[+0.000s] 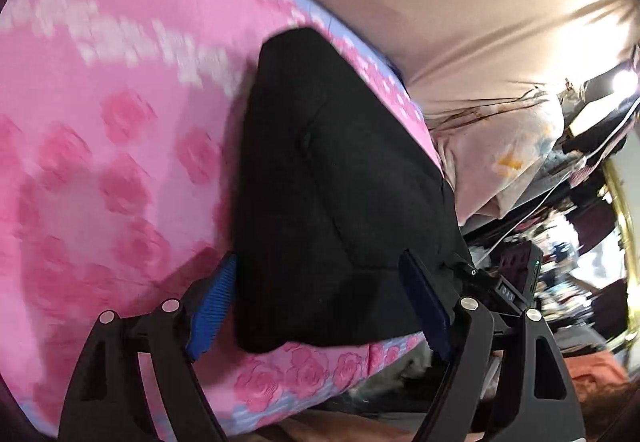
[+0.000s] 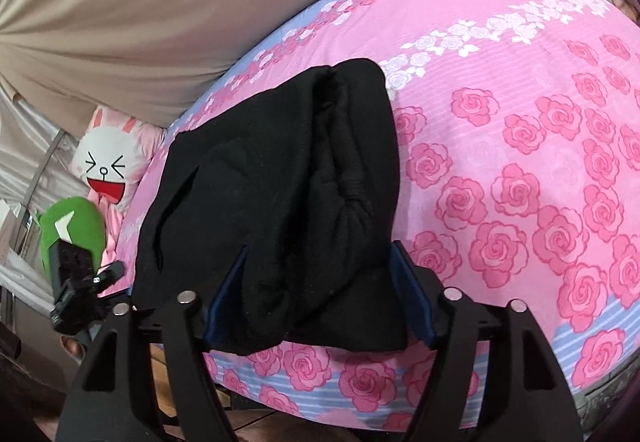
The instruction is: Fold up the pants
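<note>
Black pants (image 2: 276, 201), folded into a thick bundle, on a pink rose-print bedsheet (image 2: 520, 161) near the bed's front edge. Long axis running away from the right wrist camera, slightly tilted toward upper right; far end narrower and rounded, near end wider and draped toward the bed edge. Lengthwise crease running down the middle of the bundle, a slit-like fold on its left side. In the left wrist view the pants (image 1: 332, 201) appear as a tapered dark shape, point away from the camera, broad end near the fingers.

Right gripper (image 2: 320, 290) spread wide, blue pads (image 2: 412, 294) flanking the near end of the bundle; fabric between the fingers, right pad pressed against or just beside the cloth, not clamped. Left gripper (image 1: 320, 306) likewise spread wide, blue pads (image 1: 212, 306) on either side of the pants' near edge, no pinch visible.

Writing: a small label on a black device (image 1: 516, 282) beside the left gripper's right finger, characters too blurred to be sure of.

Around: beige fabric (image 2: 140, 21) behind the bed; a white rabbit cushion (image 2: 106, 169) with a laughing face at the left bed edge; a green plush (image 2: 74, 238) below it; the other gripper's black body (image 2: 76, 282) in front of the green plush. In the left view, a pale patterned pillow (image 1: 508, 161) and a cluttered, blurred room beyond it. Left view motion-blurred.
</note>
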The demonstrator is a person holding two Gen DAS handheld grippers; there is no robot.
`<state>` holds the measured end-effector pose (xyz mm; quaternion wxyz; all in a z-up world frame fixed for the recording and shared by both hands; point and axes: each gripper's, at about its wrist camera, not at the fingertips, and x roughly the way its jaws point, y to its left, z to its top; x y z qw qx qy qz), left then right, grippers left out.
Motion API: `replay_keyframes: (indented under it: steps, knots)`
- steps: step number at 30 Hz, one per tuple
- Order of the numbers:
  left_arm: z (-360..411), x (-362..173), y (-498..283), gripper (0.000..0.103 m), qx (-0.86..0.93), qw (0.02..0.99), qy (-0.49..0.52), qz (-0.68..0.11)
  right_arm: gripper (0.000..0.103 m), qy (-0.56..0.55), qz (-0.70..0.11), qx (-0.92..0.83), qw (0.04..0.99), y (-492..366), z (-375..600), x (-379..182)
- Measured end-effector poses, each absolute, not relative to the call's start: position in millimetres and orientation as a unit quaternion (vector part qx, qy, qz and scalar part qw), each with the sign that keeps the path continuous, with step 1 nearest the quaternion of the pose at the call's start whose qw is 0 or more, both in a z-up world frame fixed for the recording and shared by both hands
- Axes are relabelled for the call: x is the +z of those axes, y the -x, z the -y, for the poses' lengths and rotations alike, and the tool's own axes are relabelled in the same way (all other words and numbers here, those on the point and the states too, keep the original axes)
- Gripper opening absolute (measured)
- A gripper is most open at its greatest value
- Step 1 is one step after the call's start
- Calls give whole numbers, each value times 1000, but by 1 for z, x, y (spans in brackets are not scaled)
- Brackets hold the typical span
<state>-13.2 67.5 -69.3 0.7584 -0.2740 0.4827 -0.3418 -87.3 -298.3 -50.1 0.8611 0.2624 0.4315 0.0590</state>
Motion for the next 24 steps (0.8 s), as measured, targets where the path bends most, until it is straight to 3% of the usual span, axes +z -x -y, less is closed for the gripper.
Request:
replay_keyframes:
  steps: [4, 7, 8, 10, 13, 17, 20, 22, 23, 24]
  knots:
    - [-55, -76, 7, 85, -353, 754, 280, -477, 85, -288, -435, 72, 850, 84, 300, -58]
    - [-45, -75, 1, 82, -373, 755, 264, -471, 88, -298, -427, 86, 849, 79, 300, -61]
    - [-43, -75, 0, 72, -375, 754, 262, -471, 79, -296, -426, 86, 851, 74, 298, -61]
    - [-45, -71, -3, 41, -374, 754, 263, -473, 53, -291, -428, 96, 850, 70, 294, -59]
    - [-59, -44, 7, 29, -366, 776, 248, -449, 47, -270, -415, 121, 860, 76, 281, -33]
    - [-76, -24, 32, 30, -367, 780, 228, -452, 47, -266, -438, 156, 844, 90, 266, -25]
    - [-86, -37, 45, 35, -346, 771, 218, -488, 55, -259, -473, 140, 830, 97, 258, -46]
    - [-90, -59, 47, 50, -332, 762, 234, -505, 69, -263, -483, 122, 826, 99, 260, -61]
    - [-92, -65, 45, 54, -326, 758, 249, -507, 71, -285, -468, 127, 826, 101, 263, -63]
    - [-94, -73, 42, 65, -322, 750, 275, -508, 74, -297, -466, 128, 823, 100, 265, -64]
